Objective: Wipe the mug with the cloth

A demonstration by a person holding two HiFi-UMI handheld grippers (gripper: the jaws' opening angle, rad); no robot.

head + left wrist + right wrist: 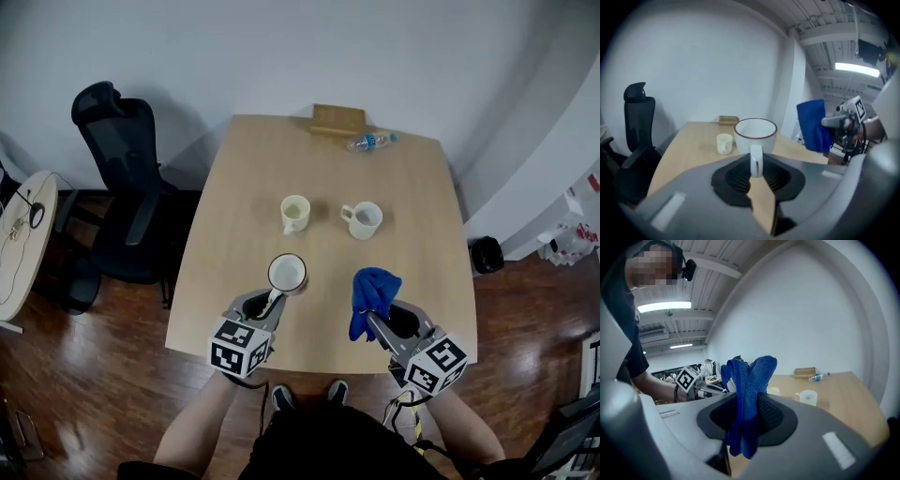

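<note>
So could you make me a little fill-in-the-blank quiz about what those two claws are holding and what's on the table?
The left claw grips the dark-rimmed mug by its ____.
The cloth in the right claw is coloured ____.
Besides that mug, ____ other mugs stand on the table.
Missing words: handle; blue; two.

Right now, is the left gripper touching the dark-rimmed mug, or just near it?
Touching. The left gripper view shows the left gripper with its jaws closed on the handle of the dark-rimmed mug, with the pads against both sides of the handle.
</note>
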